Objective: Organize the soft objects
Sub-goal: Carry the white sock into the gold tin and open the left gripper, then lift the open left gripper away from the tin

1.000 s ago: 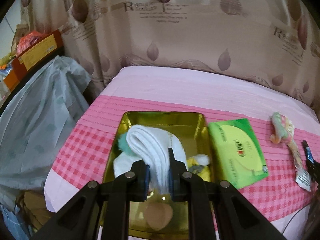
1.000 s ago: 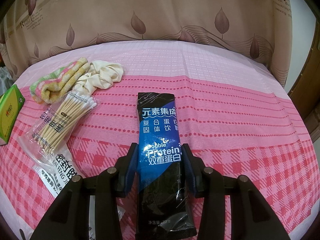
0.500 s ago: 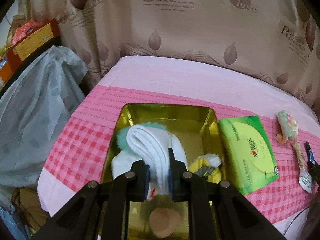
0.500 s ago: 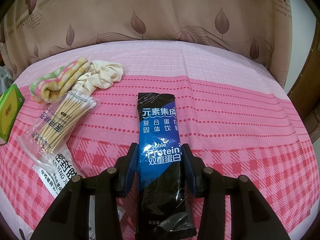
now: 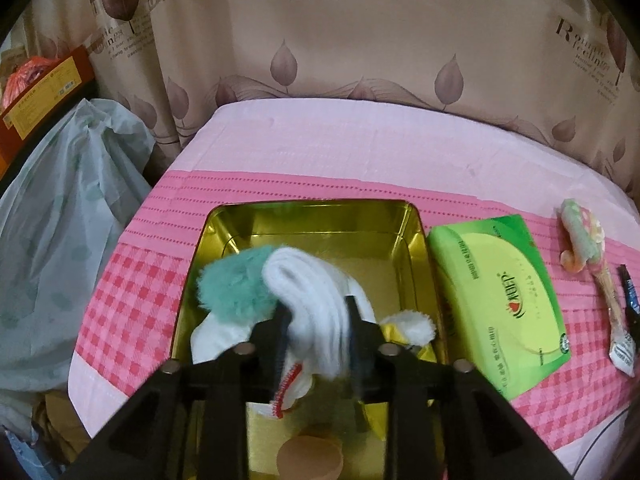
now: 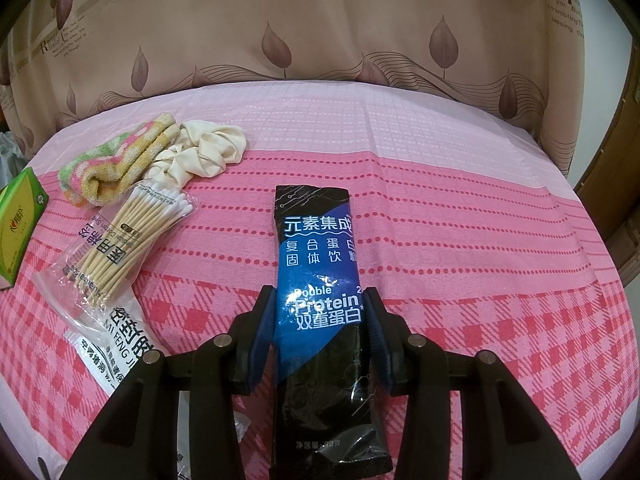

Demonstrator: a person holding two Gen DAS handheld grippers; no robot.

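Note:
Over the gold tin, my left gripper has its jaws opening. A folded white sock lies loosely between them and droops onto a teal fluffy item inside the tin. A yellow and white plush piece and a beige round puff also lie in the tin. My right gripper is shut on the edges of a black and blue protein pouch that rests on the pink cloth. A striped towel and a cream scrunchie lie at the far left.
A green tissue pack lies right of the tin. A bag of cotton swabs and white sachets lie left of the pouch. A pale plastic bag hangs off the table's left edge. A leaf-print curtain closes the back.
My left gripper sank toward the tin and its jaws spread apart, loosening the white sock. The right gripper and the pouch have not moved.

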